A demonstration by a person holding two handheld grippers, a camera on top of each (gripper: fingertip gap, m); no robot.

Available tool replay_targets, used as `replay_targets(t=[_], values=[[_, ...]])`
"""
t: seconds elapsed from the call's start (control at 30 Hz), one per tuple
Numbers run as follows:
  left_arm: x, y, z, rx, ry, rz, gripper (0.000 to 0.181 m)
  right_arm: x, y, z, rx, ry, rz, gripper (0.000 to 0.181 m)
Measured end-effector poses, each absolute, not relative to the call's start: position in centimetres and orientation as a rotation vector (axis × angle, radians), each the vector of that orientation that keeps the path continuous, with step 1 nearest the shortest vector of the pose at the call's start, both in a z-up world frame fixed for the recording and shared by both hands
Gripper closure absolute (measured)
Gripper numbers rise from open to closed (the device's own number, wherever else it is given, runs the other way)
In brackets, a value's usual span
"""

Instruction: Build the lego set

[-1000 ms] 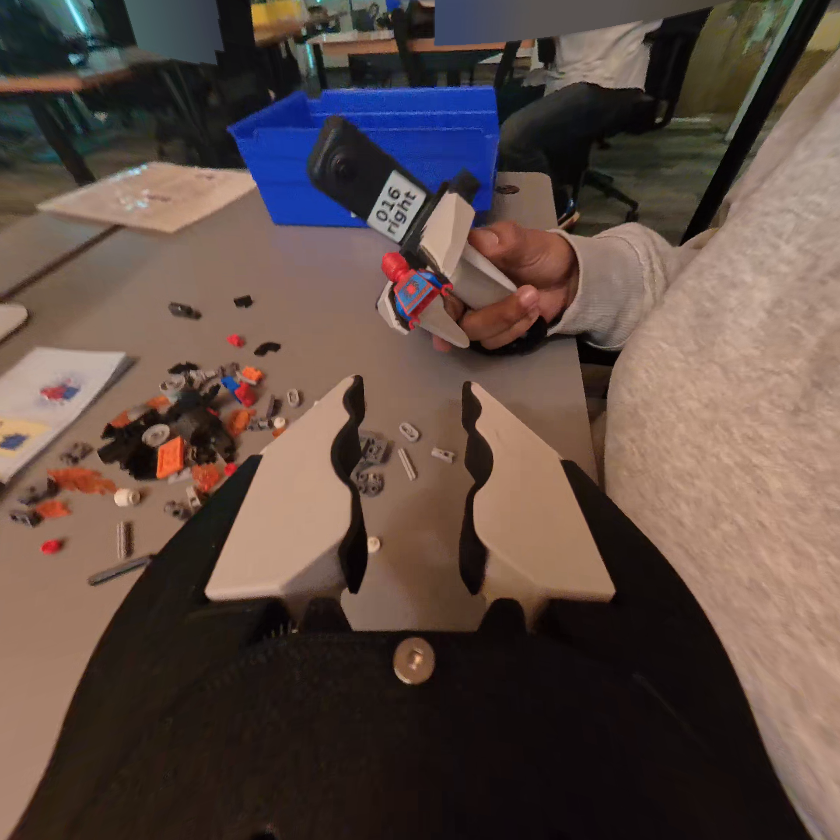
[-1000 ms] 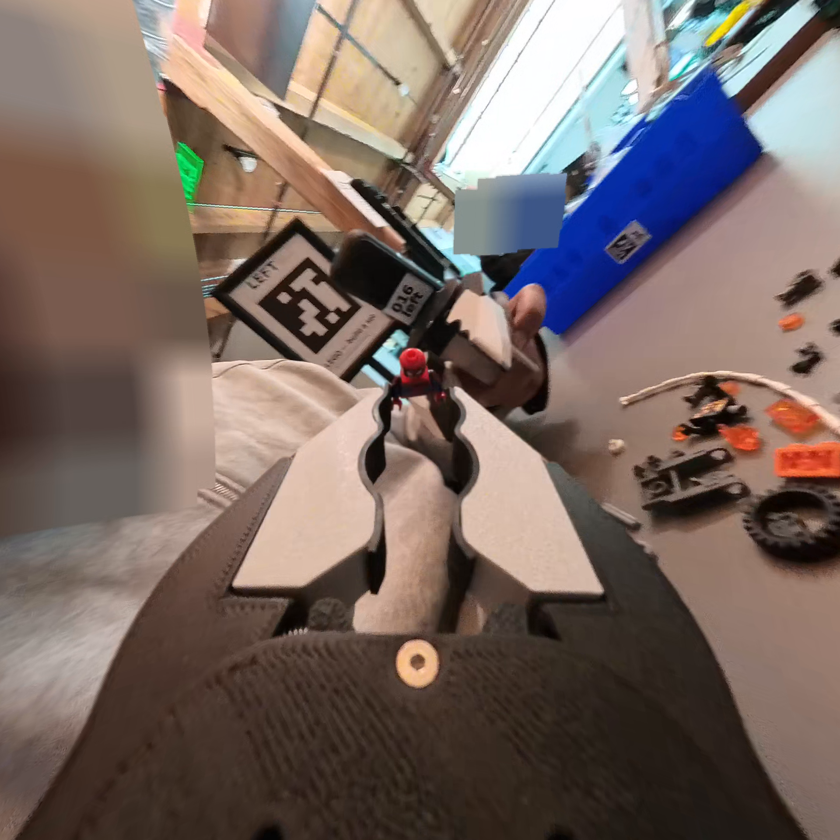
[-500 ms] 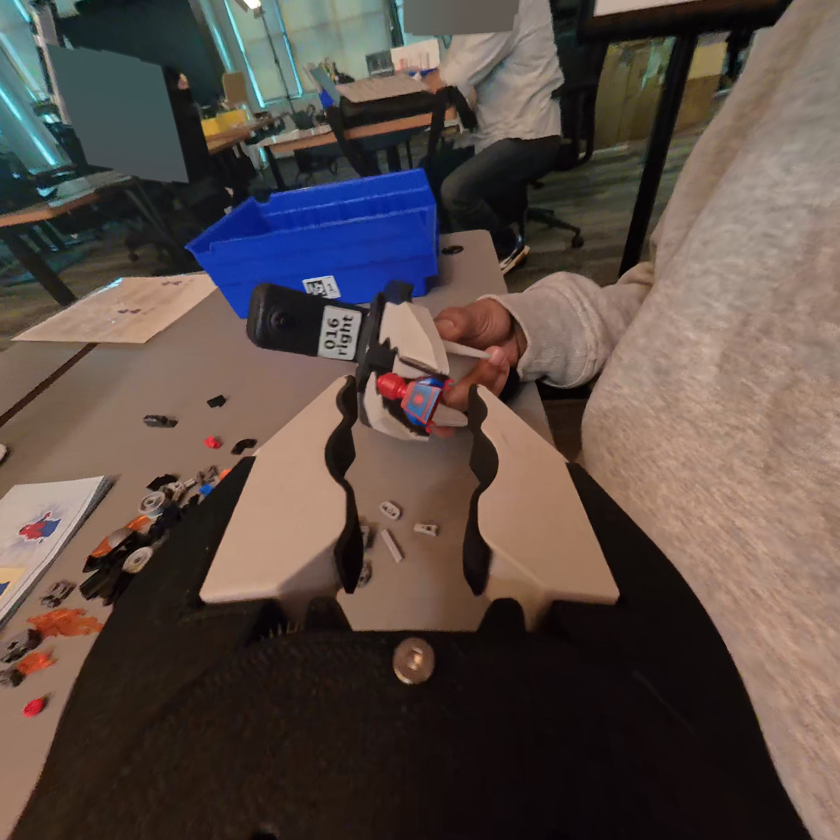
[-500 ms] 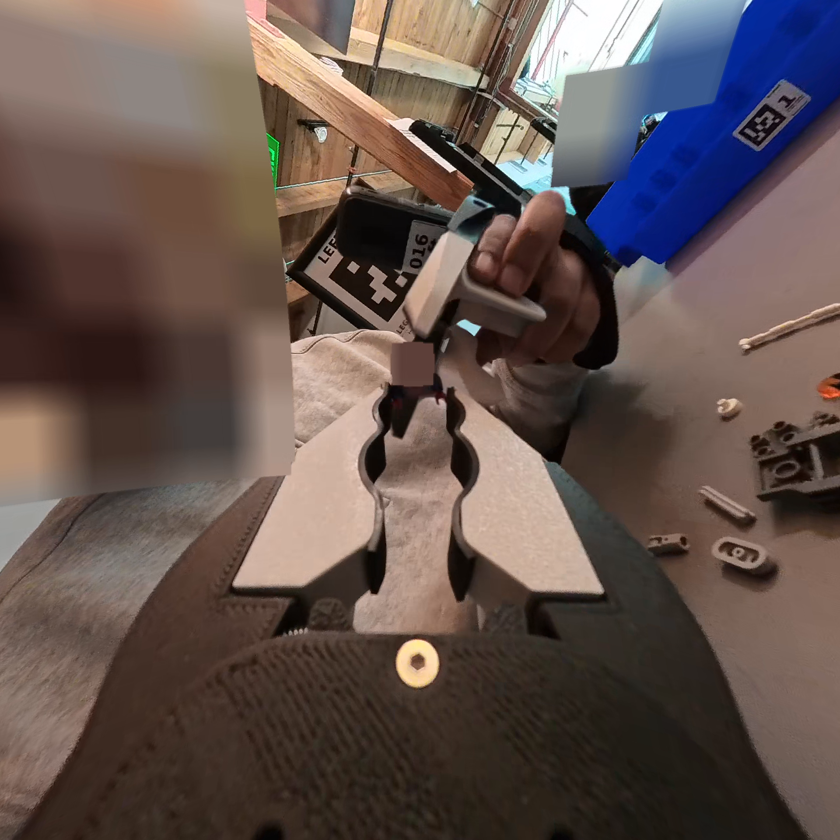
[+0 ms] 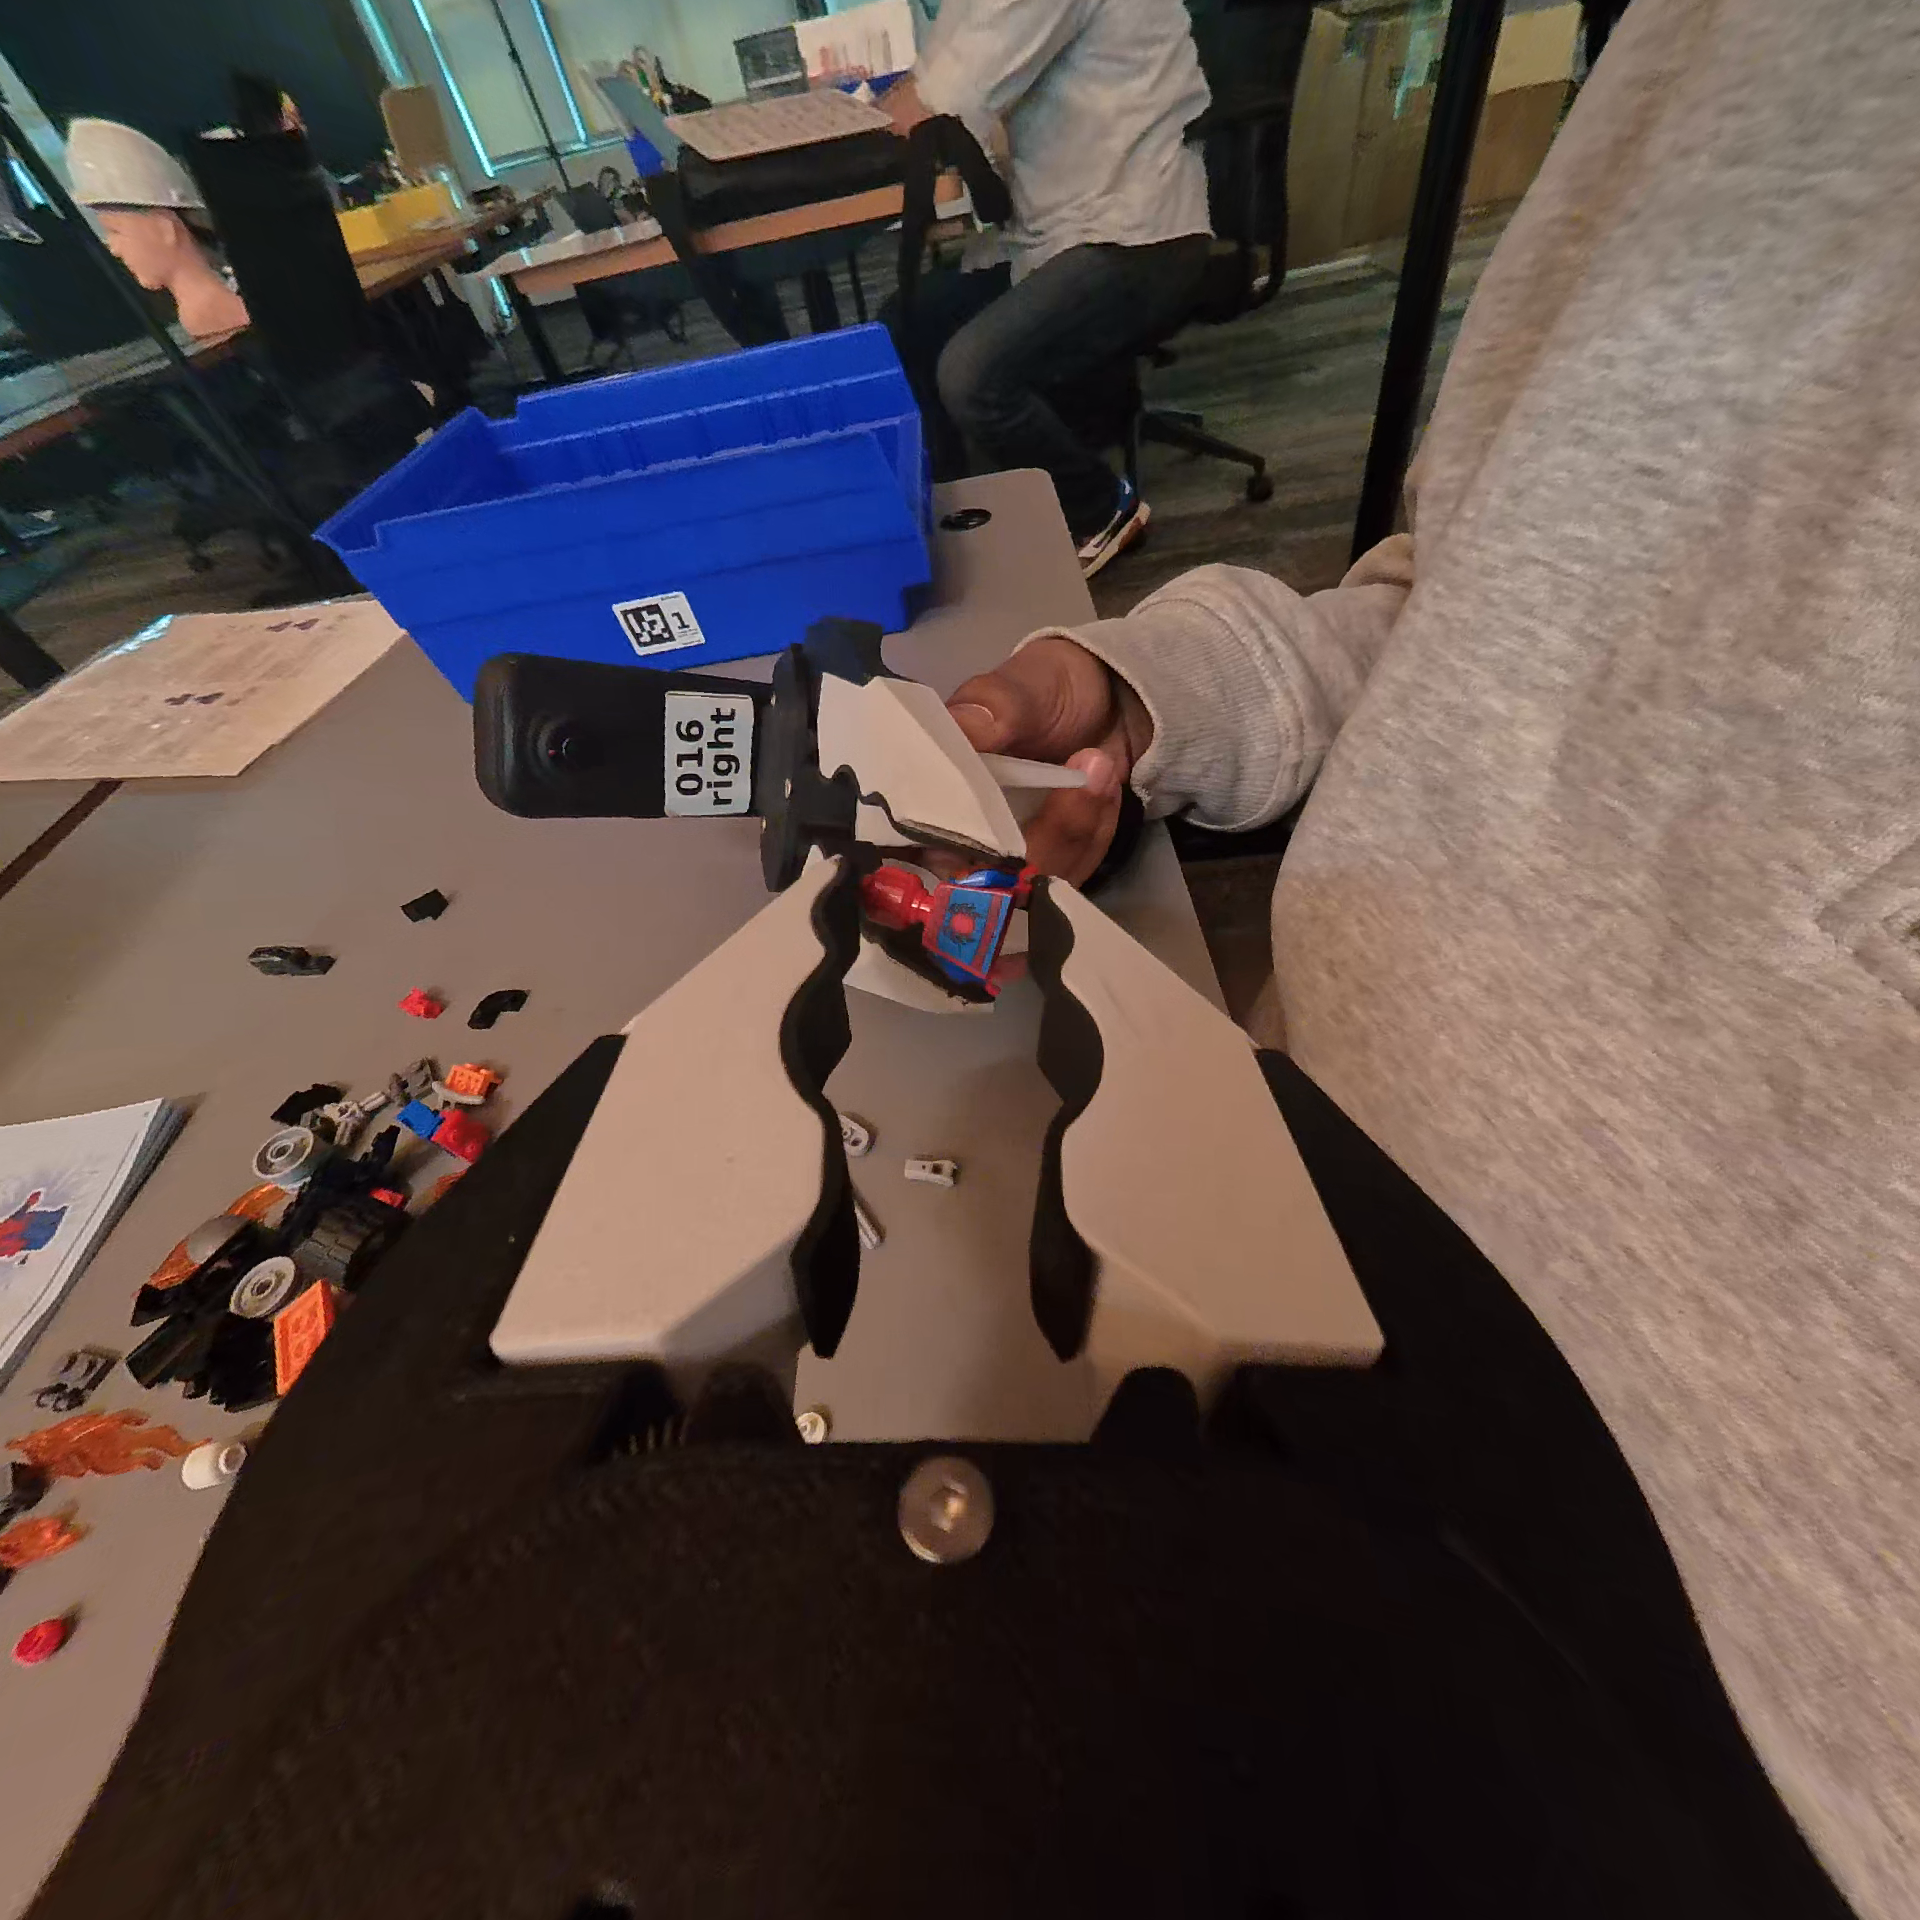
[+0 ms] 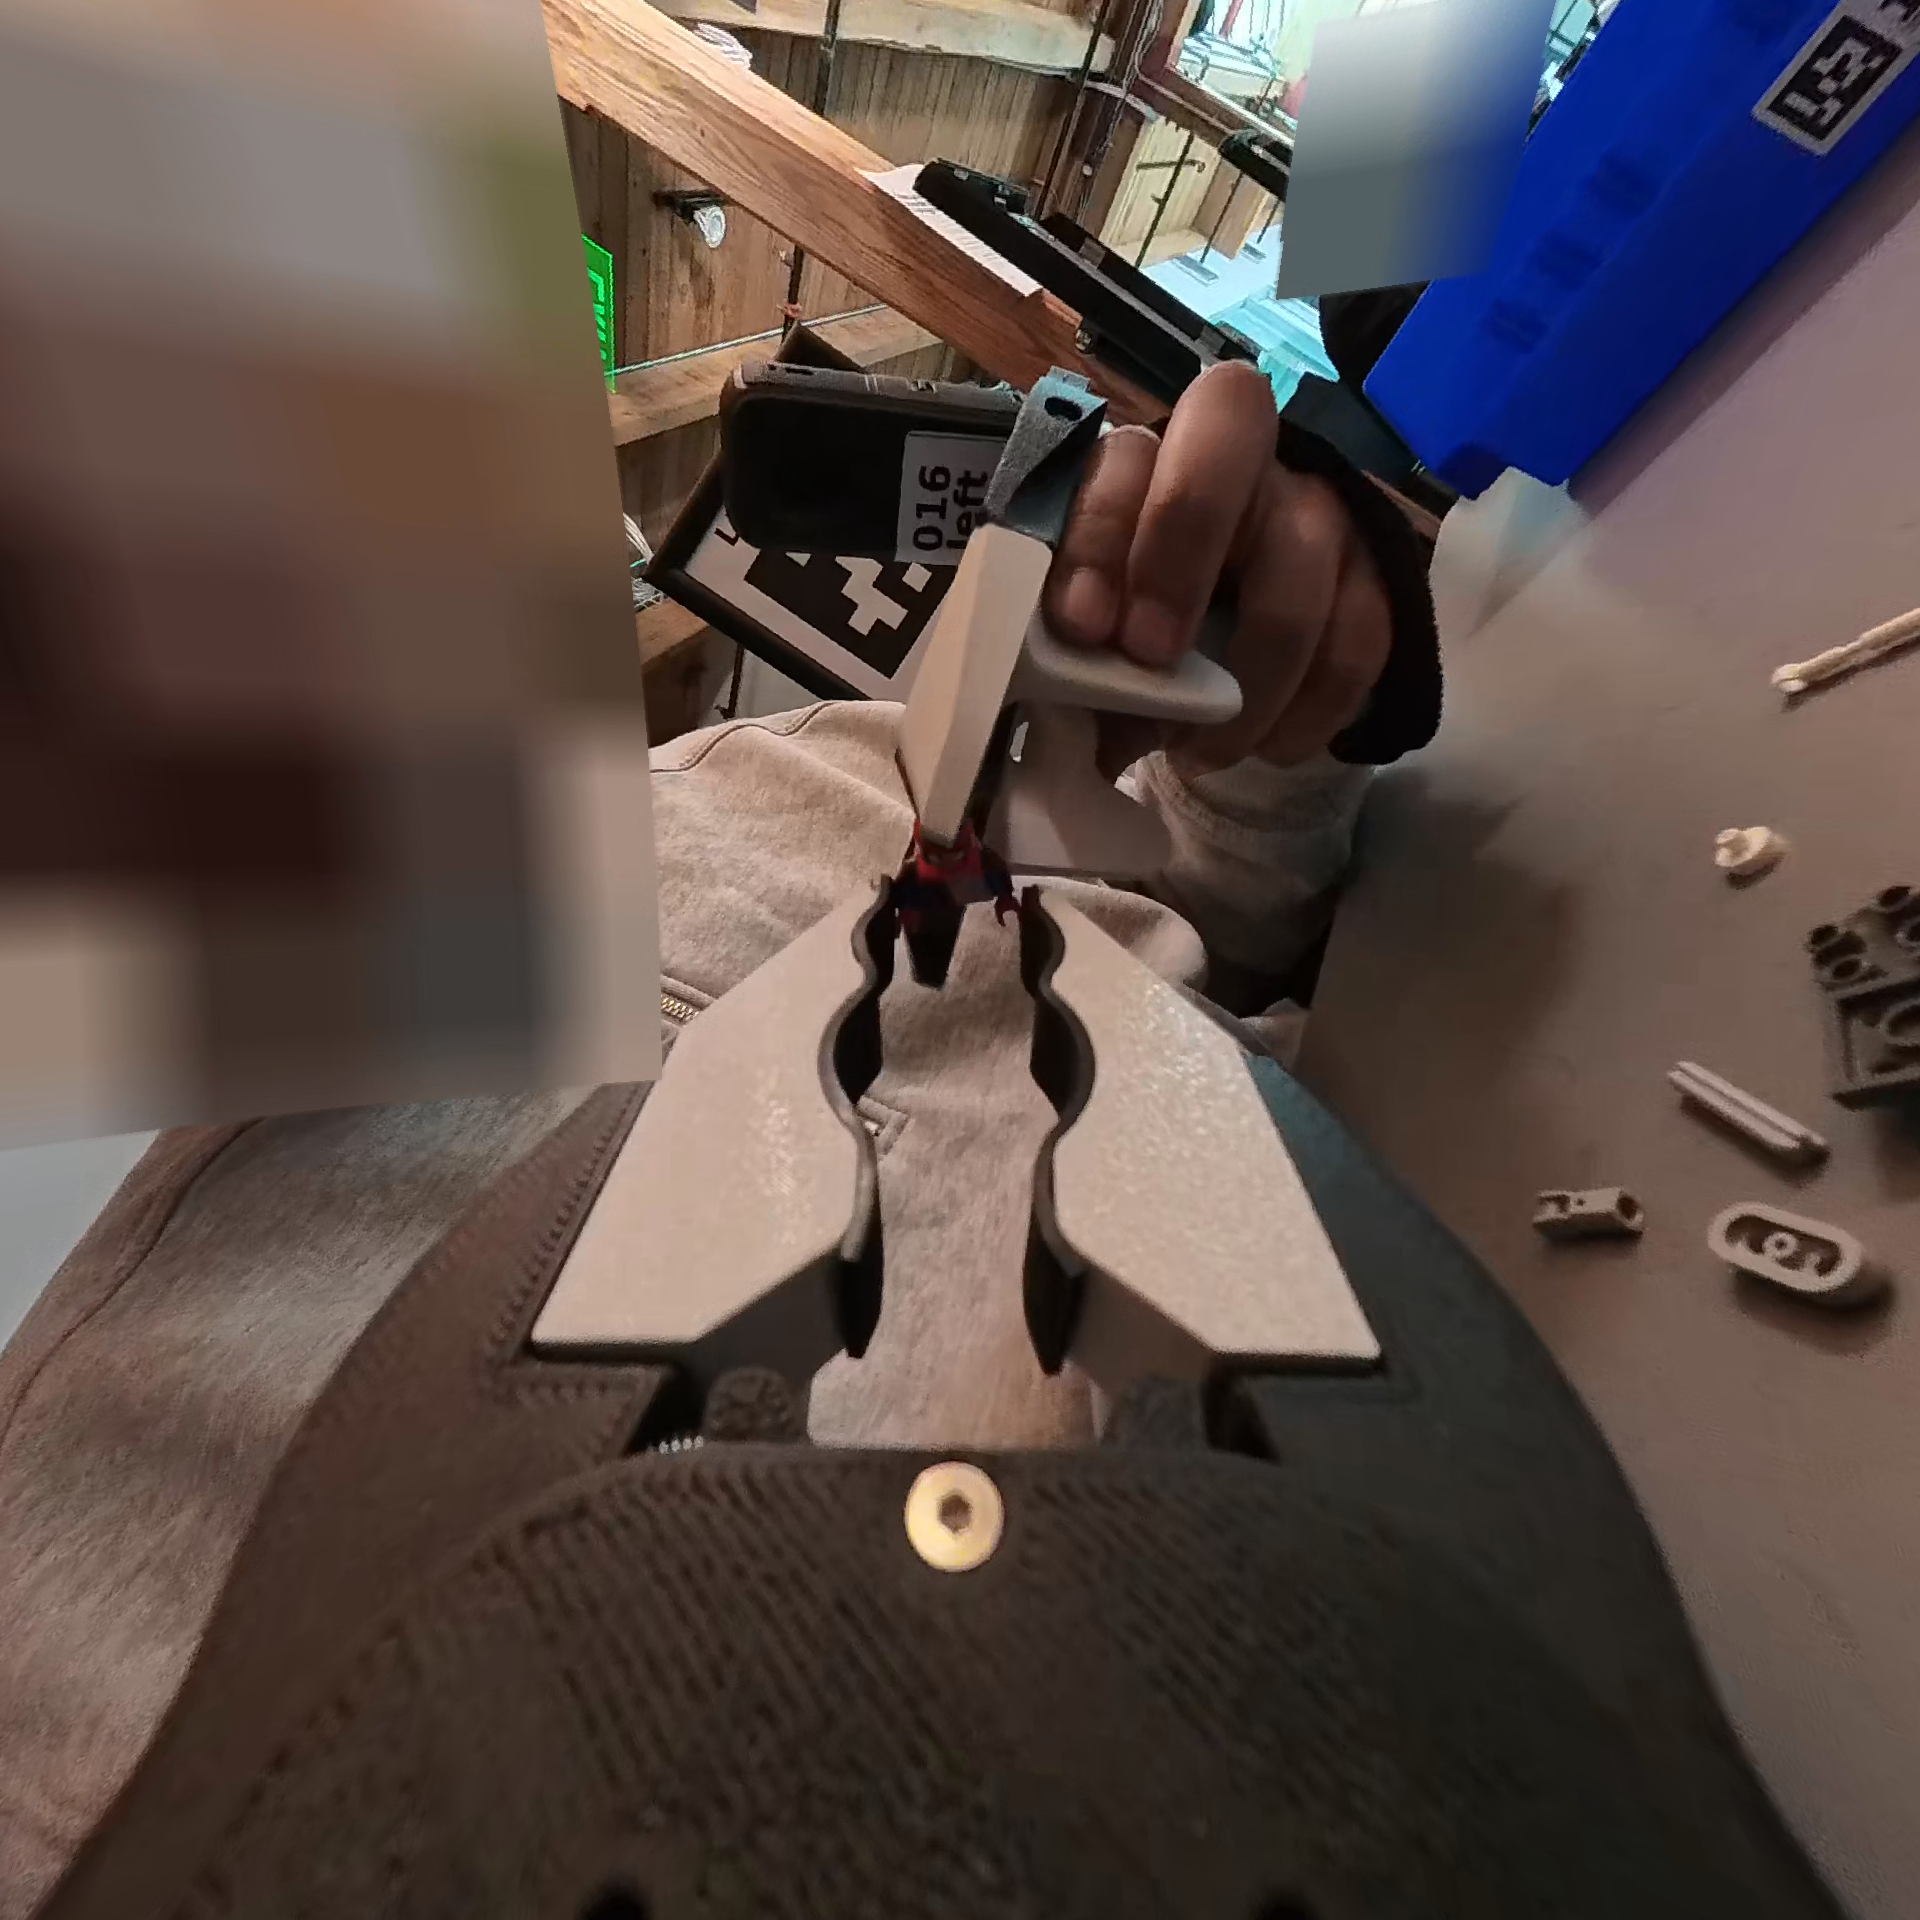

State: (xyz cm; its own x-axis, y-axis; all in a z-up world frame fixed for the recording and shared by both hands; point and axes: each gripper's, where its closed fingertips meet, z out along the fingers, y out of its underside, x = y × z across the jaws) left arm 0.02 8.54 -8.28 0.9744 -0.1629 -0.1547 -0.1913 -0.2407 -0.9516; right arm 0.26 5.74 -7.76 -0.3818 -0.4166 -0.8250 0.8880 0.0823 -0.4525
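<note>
Grey tabletop (image 5: 582, 935) fills the left wrist view, with an office of desks and a seated person beyond it. At the centre of this view the left gripper (image 5: 940, 899) has its jaws spread wide, tips on either side of a red-and-blue minifigure (image 5: 951, 920); contact with the figure cannot be confirmed. The minifigure lies sideways, head toward the left, clamped between the pale fingers of the right gripper (image 5: 935, 914), which enters from ahead and is held by a hand (image 5: 1049, 758) in a grey sleeve. A blue bin (image 5: 665, 520) stands farther ahead on the left. Loose lego pieces (image 5: 301, 1236) in black, orange, red and grey lie to the left of the left gripper, beside an instruction booklet (image 5: 62, 1216); three small grey parts (image 5: 928, 1171) lie on the table under its open jaws. In the right wrist view, the right gripper (image 6: 956, 914) has its jaws narrowed onto the minifigure (image 6: 951, 883) at the tips. The left gripper (image 6: 971, 831) comes down from above, one pale finger (image 6: 961, 686) reaching the figure, its handle gripped by a hand (image 6: 1195, 561). Grey sweatshirt fabric (image 6: 790, 821) lies behind the jaws. To the right, on the table (image 6: 1455, 1039), lie a dark grey brick (image 6: 1881, 997) and small grey connectors (image 6: 1590, 1210).
</note>
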Motion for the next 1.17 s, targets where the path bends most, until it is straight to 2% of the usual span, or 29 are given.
replay_targets(t=[0.27, 0.3, 0.33, 0.5, 0.83, 0.9, 1.0, 1.17], values=[[-0.3, 8.5, -8.5, -1.820, 0.254, 0.033, 0.151, 0.3, 6.0, -7.4, 0.516, 1.243, -1.545, 0.166], [-0.2, 8.5, -8.5, -1.823, 0.249, 0.018, 0.156, 0.2, 6.1, -7.2, 0.507, 1.224, -1.554, 0.177], [-0.3, 8.5, -8.6, -1.828, 0.242, 0.015, 0.155, 0.1, 6.2, -7.0, 0.505, 1.203, -1.558, 0.179], [-0.7, 8.6, -8.6, -1.803, 0.210, -0.006, 0.155, -0.3, 6.3, -7.0, 0.518, 1.201, -1.584, 0.179], [-2.6, 8.7, -6.8, -1.637, 0.029, -0.069, 0.155, -3.5, 7.8, -6.1, 0.605, 1.229, -1.843, 0.164], [-3.5, 8.8, -6.2, -1.566, -0.063, -0.124, 0.155, -4.6, 8.2, -6.0, 0.655, 1.348, -1.997, 0.158], [-4.9, 8.7, -5.4, -1.447, -0.219, -0.250, 0.155, -6.2, 9.4, -5.3, 0.713, 1.641, -2.337, 0.137], [-6.4, 8.6, -5.0, -1.300, -0.391, -0.420, 0.155, -6.4, 9.6, -4.3, 0.689, 2.156, -2.720, 0.130]])
